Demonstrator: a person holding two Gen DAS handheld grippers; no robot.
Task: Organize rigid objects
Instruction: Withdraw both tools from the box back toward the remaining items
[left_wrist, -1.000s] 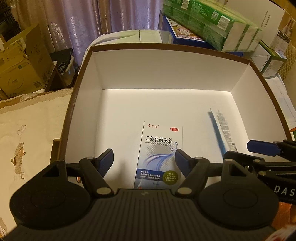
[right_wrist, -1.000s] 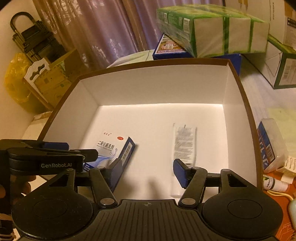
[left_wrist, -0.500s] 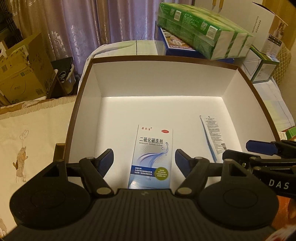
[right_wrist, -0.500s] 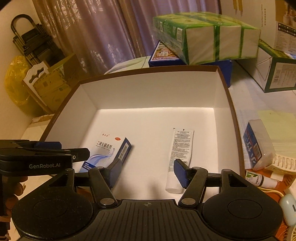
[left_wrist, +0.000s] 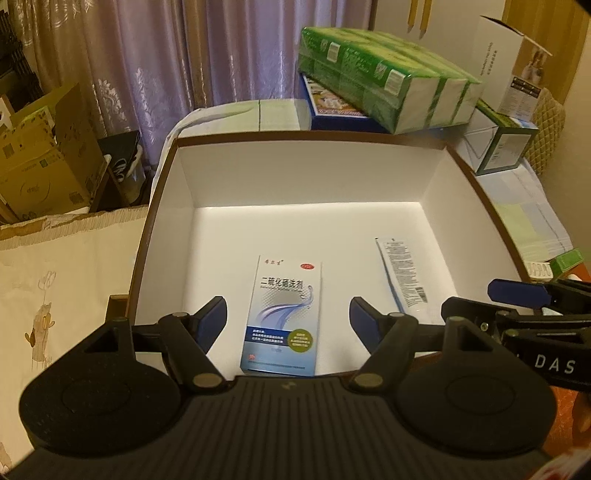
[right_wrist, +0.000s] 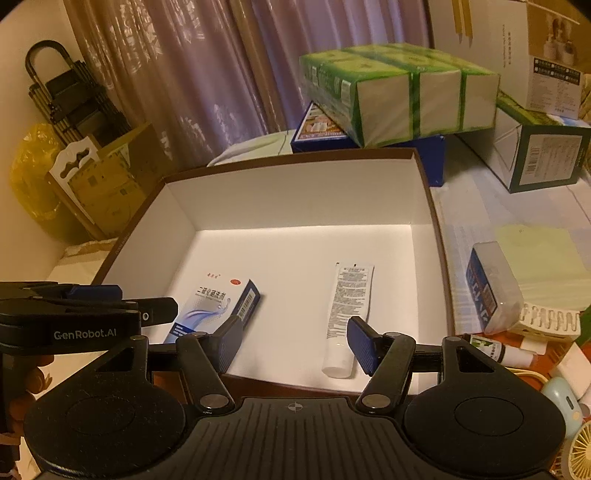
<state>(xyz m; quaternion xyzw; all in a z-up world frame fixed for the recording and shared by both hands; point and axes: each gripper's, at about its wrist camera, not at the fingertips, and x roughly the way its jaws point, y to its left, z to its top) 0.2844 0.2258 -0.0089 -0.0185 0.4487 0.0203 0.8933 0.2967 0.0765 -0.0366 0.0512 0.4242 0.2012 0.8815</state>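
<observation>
A brown box with a white inside (left_wrist: 306, 173) (right_wrist: 295, 192) holds a blue and white medicine carton (left_wrist: 282, 317) (right_wrist: 216, 304) lying flat near its front, and a white tube (left_wrist: 402, 275) (right_wrist: 349, 306) to the right of it. My left gripper (left_wrist: 288, 321) is open and empty above the box's front edge, over the carton. My right gripper (right_wrist: 293, 338) is open and empty above the front edge, between carton and tube. Each gripper shows at the edge of the other's view.
Green wrapped packs (right_wrist: 399, 92) lie on a blue box behind the brown box. A clear case (right_wrist: 493, 286), small bottles (right_wrist: 495, 349), a white comb-like piece (right_wrist: 548, 319) and a fan (right_wrist: 581, 456) lie right. Cardboard boxes (left_wrist: 40, 155) stand left, and a cloth (left_wrist: 55, 280).
Both grippers have pulled back and up from the box, still open. The carton and tube lie in the box where they were.
</observation>
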